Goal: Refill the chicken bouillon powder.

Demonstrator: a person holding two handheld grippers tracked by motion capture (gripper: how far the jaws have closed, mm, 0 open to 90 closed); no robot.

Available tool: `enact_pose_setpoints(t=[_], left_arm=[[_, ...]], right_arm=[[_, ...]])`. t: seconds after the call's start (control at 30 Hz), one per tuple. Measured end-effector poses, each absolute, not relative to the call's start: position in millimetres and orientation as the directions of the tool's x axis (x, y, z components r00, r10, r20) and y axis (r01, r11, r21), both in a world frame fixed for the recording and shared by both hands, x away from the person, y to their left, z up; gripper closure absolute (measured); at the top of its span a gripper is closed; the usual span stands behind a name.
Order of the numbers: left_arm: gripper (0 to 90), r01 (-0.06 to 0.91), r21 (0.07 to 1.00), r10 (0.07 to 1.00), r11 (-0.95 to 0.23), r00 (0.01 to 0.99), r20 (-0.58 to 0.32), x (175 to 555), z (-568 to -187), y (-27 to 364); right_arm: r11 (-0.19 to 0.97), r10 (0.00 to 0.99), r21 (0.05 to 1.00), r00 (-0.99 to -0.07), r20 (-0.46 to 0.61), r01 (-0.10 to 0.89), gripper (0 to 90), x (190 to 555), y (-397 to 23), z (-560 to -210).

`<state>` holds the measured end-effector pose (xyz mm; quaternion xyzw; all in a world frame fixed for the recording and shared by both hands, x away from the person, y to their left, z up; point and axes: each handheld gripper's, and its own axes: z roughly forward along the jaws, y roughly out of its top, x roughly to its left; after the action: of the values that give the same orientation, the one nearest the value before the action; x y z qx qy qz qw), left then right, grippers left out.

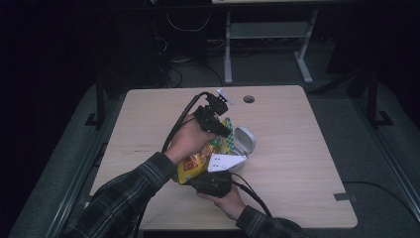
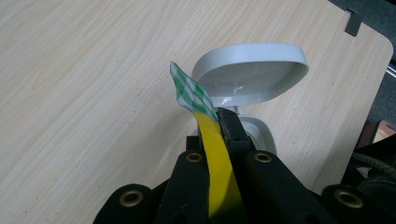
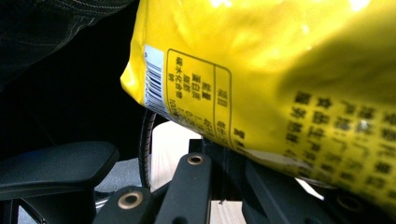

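You held the bag (image 1: 195,163) between both tools: your left gripper (image 2: 219,122) clenched its top edge, your right gripper (image 3: 219,154) seemingly gripped its bottom.

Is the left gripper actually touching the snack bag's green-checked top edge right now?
Touching. The left gripper view shows the left gripper with its black jaws closed tight on the snack bag, the yellow film pinched between them just below the checked top edge.

Left hand-held gripper (image 1: 221,130) and right hand-held gripper (image 1: 214,179) are both clamped shut, forearms converging.
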<state>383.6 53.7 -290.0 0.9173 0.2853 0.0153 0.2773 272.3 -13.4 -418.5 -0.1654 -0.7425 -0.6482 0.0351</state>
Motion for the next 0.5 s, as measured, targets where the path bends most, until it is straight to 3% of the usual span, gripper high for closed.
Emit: enact_pose_setpoints(t=[0.5], left_arm=[[90.0, 0.517, 0.514, 0.535, -0.685, 0.835, -0.128, 383.5, -290.1, 52.3]], right_arm=[[0.103, 0.198, 0.950, -0.942, 0.271, 0.295, 90.0, 271.9, -13.6, -418.3]])
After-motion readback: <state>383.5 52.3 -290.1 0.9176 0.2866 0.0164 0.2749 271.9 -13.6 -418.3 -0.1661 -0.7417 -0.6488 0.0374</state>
